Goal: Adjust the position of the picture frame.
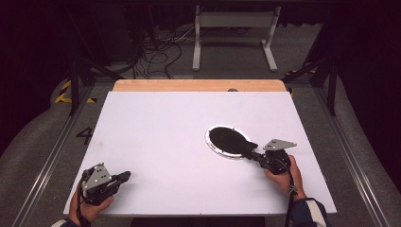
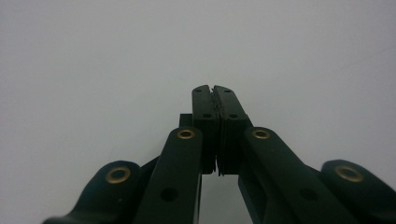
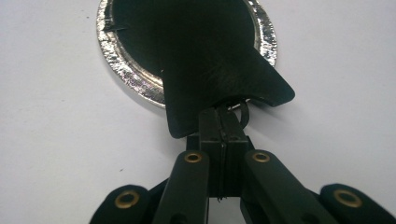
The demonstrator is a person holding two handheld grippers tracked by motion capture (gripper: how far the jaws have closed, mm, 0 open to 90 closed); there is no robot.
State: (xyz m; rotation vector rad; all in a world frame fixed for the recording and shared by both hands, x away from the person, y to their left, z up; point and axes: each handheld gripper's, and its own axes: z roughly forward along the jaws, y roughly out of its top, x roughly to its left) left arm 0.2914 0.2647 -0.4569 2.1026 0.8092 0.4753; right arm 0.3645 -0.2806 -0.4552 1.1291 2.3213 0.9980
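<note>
A round foil dish (image 1: pixel 207 139) with a crinkled silver rim (image 3: pixel 122 65) lies right of the table's middle, and its inside is black (image 1: pixel 226 137). A black wedge-shaped piece (image 3: pixel 219 74) reaches from over the dish out past its near rim (image 1: pixel 247 148). My right gripper (image 3: pixel 220 115) is shut on the wedge's wide end, just off the dish's near right edge (image 1: pixel 256 154). Whether the wedge joins the black inside, I cannot tell. My left gripper (image 1: pixel 126 176) rests near the table's front left corner, its jaws pressed together on nothing (image 2: pixel 214 90).
The white tabletop (image 1: pixel 161 132) is bare around the dish. A wooden strip (image 1: pixel 198 85) runs along the far edge. Beyond it are a floor with loose cables (image 1: pixel 158 52) and a white metal stand (image 1: pixel 234 33).
</note>
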